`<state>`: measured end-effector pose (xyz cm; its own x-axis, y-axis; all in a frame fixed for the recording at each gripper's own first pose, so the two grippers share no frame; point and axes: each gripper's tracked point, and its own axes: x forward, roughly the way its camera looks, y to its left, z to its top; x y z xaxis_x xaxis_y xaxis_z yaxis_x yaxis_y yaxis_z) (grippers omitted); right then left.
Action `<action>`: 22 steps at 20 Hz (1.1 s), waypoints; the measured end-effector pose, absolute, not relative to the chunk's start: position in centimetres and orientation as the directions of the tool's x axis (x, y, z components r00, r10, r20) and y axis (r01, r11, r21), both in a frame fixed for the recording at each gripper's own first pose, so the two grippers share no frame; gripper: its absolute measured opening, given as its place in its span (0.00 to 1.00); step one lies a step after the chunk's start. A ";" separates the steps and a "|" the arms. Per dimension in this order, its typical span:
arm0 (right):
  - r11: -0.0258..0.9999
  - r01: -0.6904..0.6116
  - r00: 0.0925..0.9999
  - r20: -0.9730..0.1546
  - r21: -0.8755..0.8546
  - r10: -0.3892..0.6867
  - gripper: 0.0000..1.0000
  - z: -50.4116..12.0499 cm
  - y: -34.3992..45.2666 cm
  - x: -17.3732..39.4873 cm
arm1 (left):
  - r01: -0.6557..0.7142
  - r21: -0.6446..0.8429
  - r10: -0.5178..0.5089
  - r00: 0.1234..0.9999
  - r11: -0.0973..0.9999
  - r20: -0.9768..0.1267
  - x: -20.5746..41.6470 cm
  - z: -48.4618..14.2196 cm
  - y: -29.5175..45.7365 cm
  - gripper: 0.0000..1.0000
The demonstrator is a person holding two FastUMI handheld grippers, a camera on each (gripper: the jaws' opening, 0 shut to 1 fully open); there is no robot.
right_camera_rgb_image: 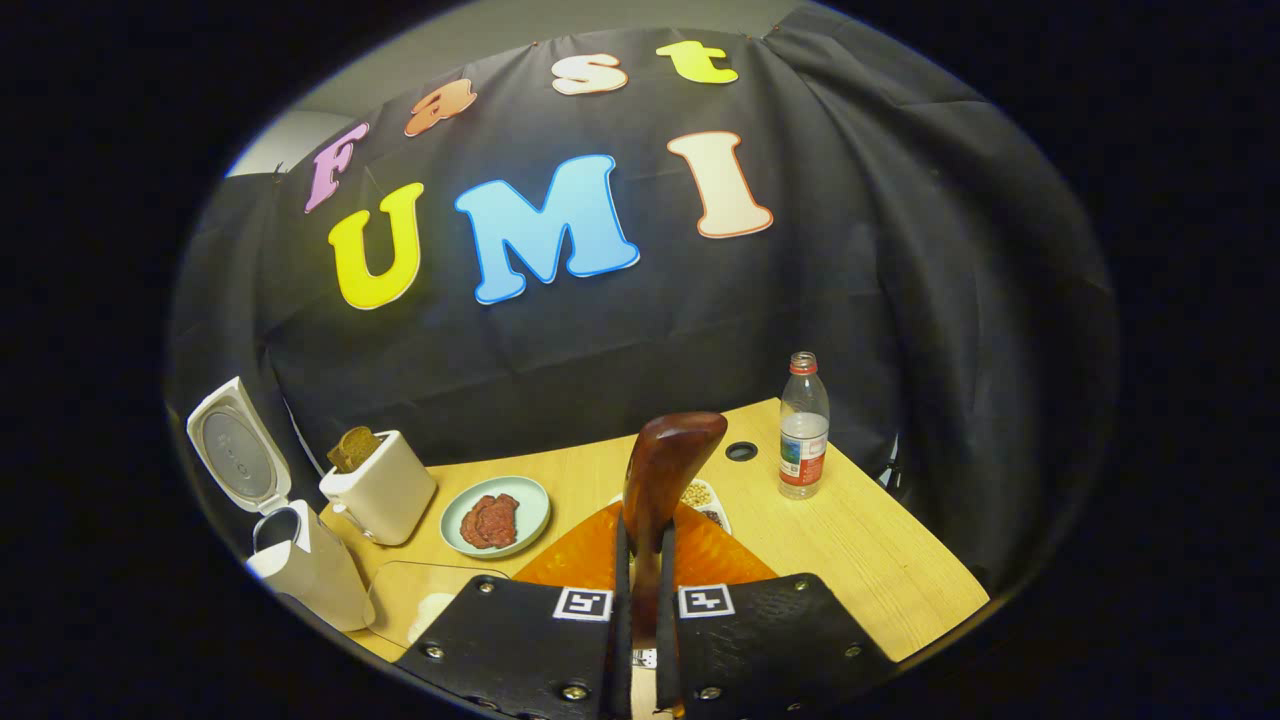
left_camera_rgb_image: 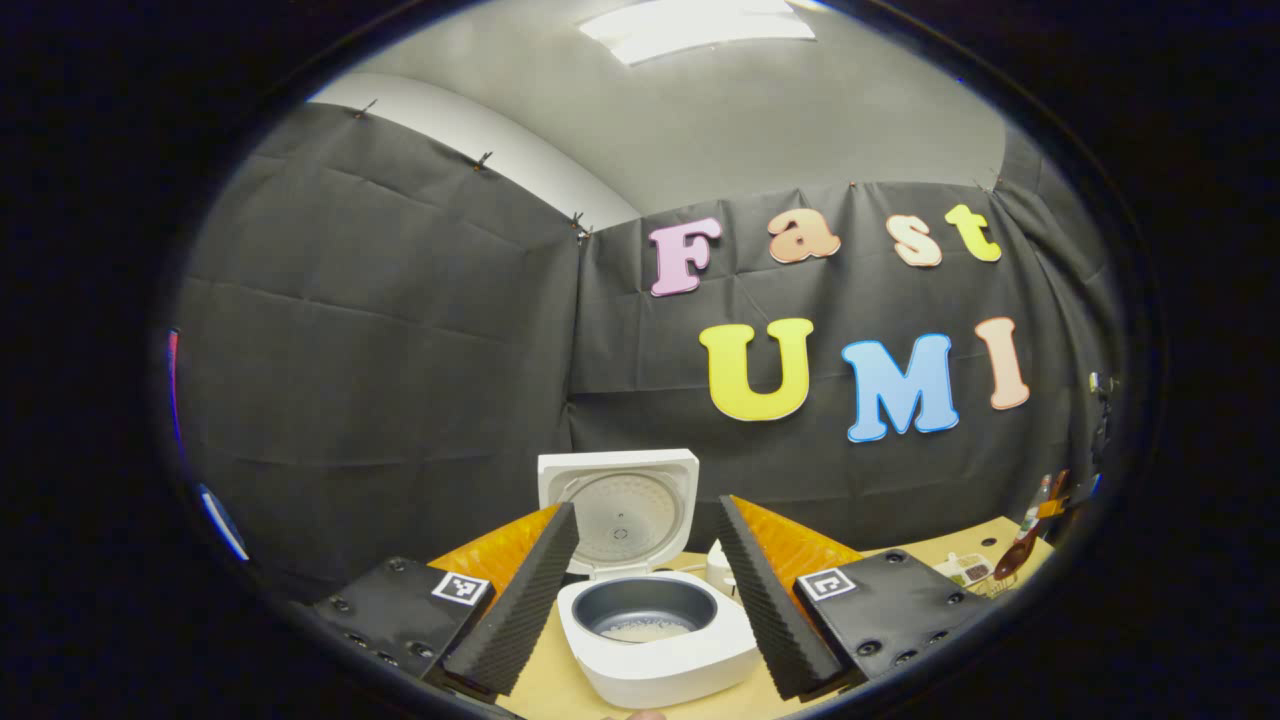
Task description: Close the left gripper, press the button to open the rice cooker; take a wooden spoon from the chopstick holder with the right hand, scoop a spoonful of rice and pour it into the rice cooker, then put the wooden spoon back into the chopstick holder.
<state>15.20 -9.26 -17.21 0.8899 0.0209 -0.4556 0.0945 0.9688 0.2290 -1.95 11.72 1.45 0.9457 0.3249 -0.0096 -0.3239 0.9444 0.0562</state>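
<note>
Rice cooker [left_camera_rgb_image: 655, 625] sits on the worktop [left_camera_rgb_image: 560, 690] with lid [left_camera_rgb_image: 620, 505] swung fully up and back, standing upright behind the pot; dark inner pot [left_camera_rgb_image: 645, 608] exposed, a pale layer at its bottom, can't tell what it is. Left gripper [left_camera_rgb_image: 648, 590] hangs in front of the cooker, fingers [left_camera_rgb_image: 520, 610] spread wide, pot framed in the gap between them, nothing touched. In the right gripper view the cooker [right_camera_rgb_image: 300, 570] is at the far left, lid up. Wooden spoon [right_camera_rgb_image: 665, 470] is pinched in the right gripper [right_camera_rgb_image: 640, 590], fingers pressed on its handle from both sides, spoon standing upright with the bowl end topmost; bowl contents not visible from this angle. Right of the cooker in that view: white toaster [right_camera_rgb_image: 380, 490] with a dark slice of bread [right_camera_rgb_image: 352, 448] sticking out of the slot, then a pale green plate [right_camera_rgb_image: 500, 512] carrying reddish meat slices [right_camera_rgb_image: 490, 520]. Just behind the spoon, a small dish [right_camera_rgb_image: 705, 495] with pale grains, mostly hidden. Further right of the cooker, well apart, a clear water bottle [right_camera_rgb_image: 803, 425] stands upright near a round hole [right_camera_rgb_image: 741, 451] in the worktop. In front of the toaster, close to the cooker, a flat transparent tray [right_camera_rgb_image: 430, 595] lies on the worktop.
</note>
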 end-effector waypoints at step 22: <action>0.985 -0.097 0.848 -0.506 0.142 0.156 0.10 -22.7 6.1 14.3 | -0.429 0.095 0.434 0.900 0.898 -0.036 -9.3 1.0 22.4 0.96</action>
